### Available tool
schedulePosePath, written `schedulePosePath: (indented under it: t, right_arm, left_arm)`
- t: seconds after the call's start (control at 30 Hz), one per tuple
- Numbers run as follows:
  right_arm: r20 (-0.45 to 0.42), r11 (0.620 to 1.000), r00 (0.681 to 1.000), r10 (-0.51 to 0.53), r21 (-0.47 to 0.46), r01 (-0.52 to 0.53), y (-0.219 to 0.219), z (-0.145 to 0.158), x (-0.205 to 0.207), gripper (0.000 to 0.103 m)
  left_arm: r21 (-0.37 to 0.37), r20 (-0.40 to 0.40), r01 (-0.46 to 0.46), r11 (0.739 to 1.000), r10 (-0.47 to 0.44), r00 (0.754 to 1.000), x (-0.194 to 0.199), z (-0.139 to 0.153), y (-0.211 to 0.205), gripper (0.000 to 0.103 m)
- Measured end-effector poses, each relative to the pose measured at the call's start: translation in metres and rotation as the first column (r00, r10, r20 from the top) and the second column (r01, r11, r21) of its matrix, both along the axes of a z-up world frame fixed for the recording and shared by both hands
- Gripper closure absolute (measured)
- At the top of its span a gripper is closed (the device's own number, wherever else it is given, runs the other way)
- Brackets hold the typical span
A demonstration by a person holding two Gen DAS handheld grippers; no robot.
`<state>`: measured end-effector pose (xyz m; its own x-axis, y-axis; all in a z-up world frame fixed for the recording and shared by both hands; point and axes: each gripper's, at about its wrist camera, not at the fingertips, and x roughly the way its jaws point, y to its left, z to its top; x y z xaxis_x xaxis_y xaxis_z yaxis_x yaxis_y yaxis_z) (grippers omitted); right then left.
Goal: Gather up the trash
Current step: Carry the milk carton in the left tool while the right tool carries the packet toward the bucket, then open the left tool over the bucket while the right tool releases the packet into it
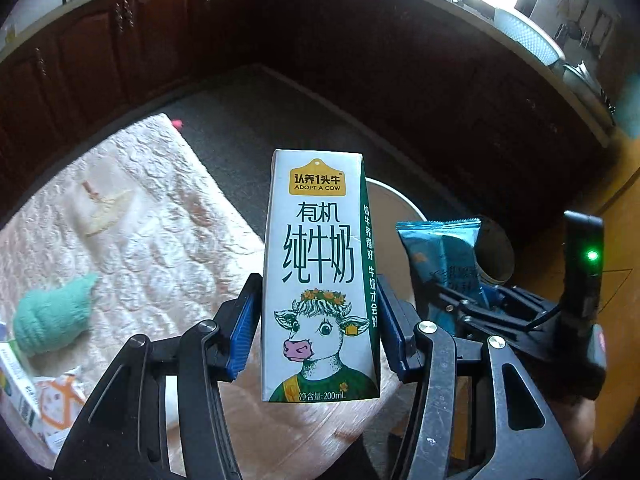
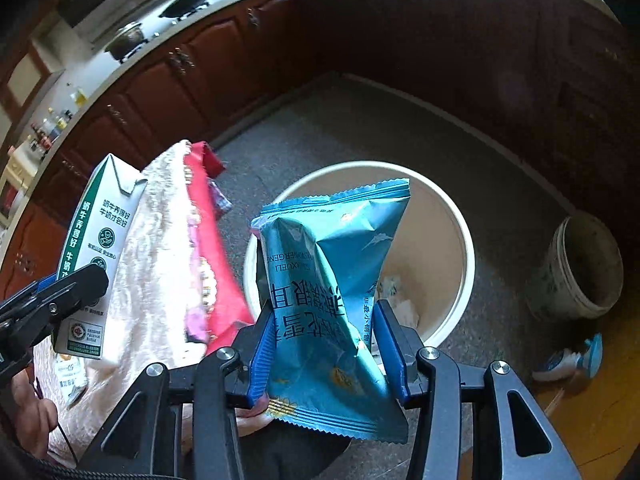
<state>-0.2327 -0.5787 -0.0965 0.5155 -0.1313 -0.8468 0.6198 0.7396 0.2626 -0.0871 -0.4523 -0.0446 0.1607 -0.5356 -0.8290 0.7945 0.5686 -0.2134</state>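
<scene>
**Carton and wrapper held near the bin**

Dark wooden cabinets (image 2: 224, 60) curve around a speckled grey floor (image 2: 360, 128). One bench carries a quilted cream cloth (image 1: 132, 216). One round, pale plastic trash bin (image 2: 456, 224) stands open on the floor, with a smaller grimy bucket (image 2: 580, 268) beside it. The left gripper (image 1: 316, 320) pinches one upright boxy milk carton (image 1: 320, 276) between blue ribbed fingers (image 1: 242, 332). The right gripper (image 2: 324, 352) has one crinkly blue snack wrapper (image 2: 332, 280) between its fingers, above the bin's near rim; whether they press it I cannot tell.
</scene>
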Motion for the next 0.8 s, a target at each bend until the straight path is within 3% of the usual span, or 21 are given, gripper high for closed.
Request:
schedulePosePath:
  t: [0.17, 0.27, 0.8]
  right_arm:
    - [-0.032, 0.999, 0.999, -0.034, 0.002, 0.034, -0.013, -0.017, 0.000, 0.049]
    - [-0.042, 0.998, 0.997, -0.068, 0.004, 0.068, -0.018, -0.020, -0.007, 0.038]
    - [-0.016, 0.994, 0.994, -0.104, 0.026, 0.104, -0.018, -0.017, -0.013, 0.037]
  left_arm:
    - [0.008, -0.021, 0.007, 1.000, -0.006, 1.000, 0.000, -0.013, -0.015, 0.050]
    - [0.005, -0.054, 0.012, 1.000, -0.011, 0.998, 0.002, -0.020, -0.018, 0.050]
    - [0.001, -0.060, -0.001, 1.000, 0.001, 0.998, 0.002, -0.019, -0.005, 0.046]
